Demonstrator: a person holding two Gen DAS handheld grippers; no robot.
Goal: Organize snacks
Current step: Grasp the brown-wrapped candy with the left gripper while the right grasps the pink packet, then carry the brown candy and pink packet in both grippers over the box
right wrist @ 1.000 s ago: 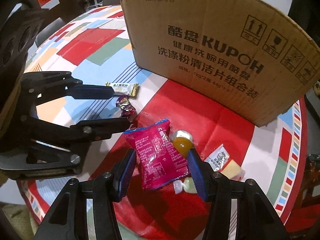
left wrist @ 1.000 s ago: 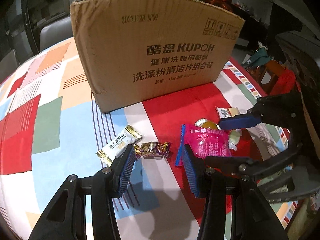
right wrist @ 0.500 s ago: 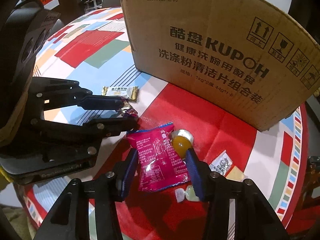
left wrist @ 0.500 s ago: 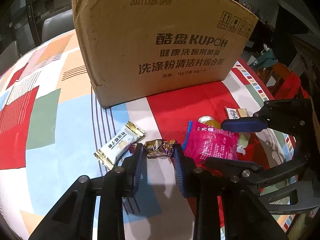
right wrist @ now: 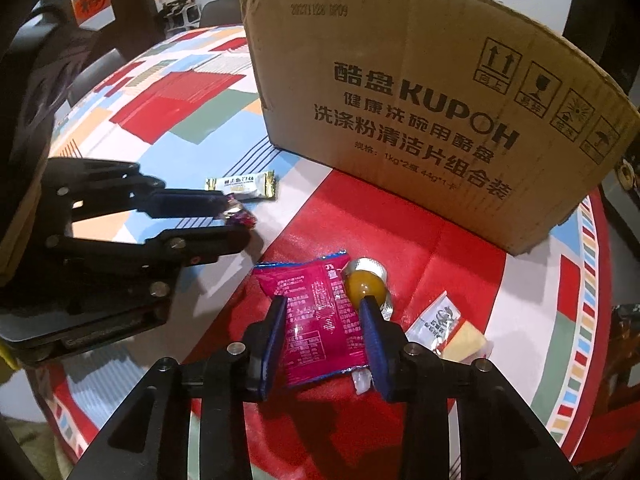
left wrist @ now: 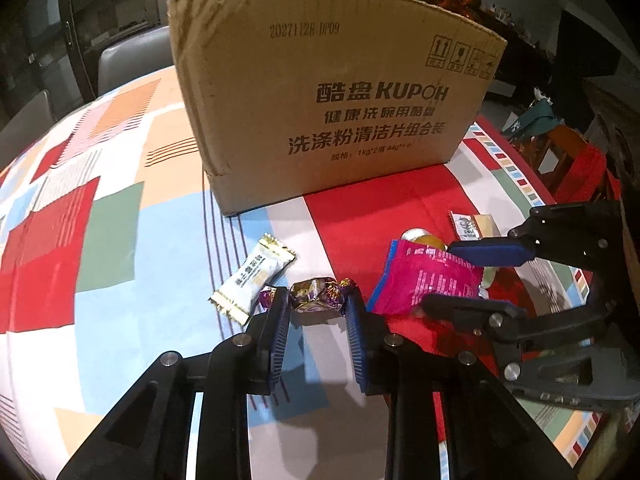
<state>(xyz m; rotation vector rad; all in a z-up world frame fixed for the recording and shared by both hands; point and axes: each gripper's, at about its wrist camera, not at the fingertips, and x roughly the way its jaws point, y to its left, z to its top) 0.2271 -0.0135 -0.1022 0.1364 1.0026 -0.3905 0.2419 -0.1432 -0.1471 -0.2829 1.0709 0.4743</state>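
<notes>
Between the blue pads of the left gripper (left wrist: 316, 312) sits a foil-wrapped candy (left wrist: 316, 298), the jaws drawn in close on either side of it; whether they already pinch it firmly I cannot tell, though they look to be touching its twisted ends. Just left of that gripper's tips lies a white-and-gold snack bar (left wrist: 254, 278), untouched. The right gripper (right wrist: 324, 330) straddles a magenta snack packet (right wrist: 320, 320) with its jaws partly closed against the packet's edges, again at or near contact. Against its right fingertip rests an orange jelly cup (right wrist: 365, 285), and further to that side lie a small silver-and-yellow sachet (right wrist: 448, 330) and a pale wrapped sweet (right wrist: 362, 382) under the finger. Judging by this, the sorting has barely begun: every snack in view lies on the patterned tablecloth (left wrist: 120, 240), and none can be seen inside the cardboard box (left wrist: 328, 112), whose interior is hidden. The box stands ahead of both grippers, its tall near wall something each load must be lifted over. Open cloth lies to the left of the left gripper. The two tools sit close together, so lifting one at a time seems wise, and the table edge curves away near the right gripper's outer side.
</notes>
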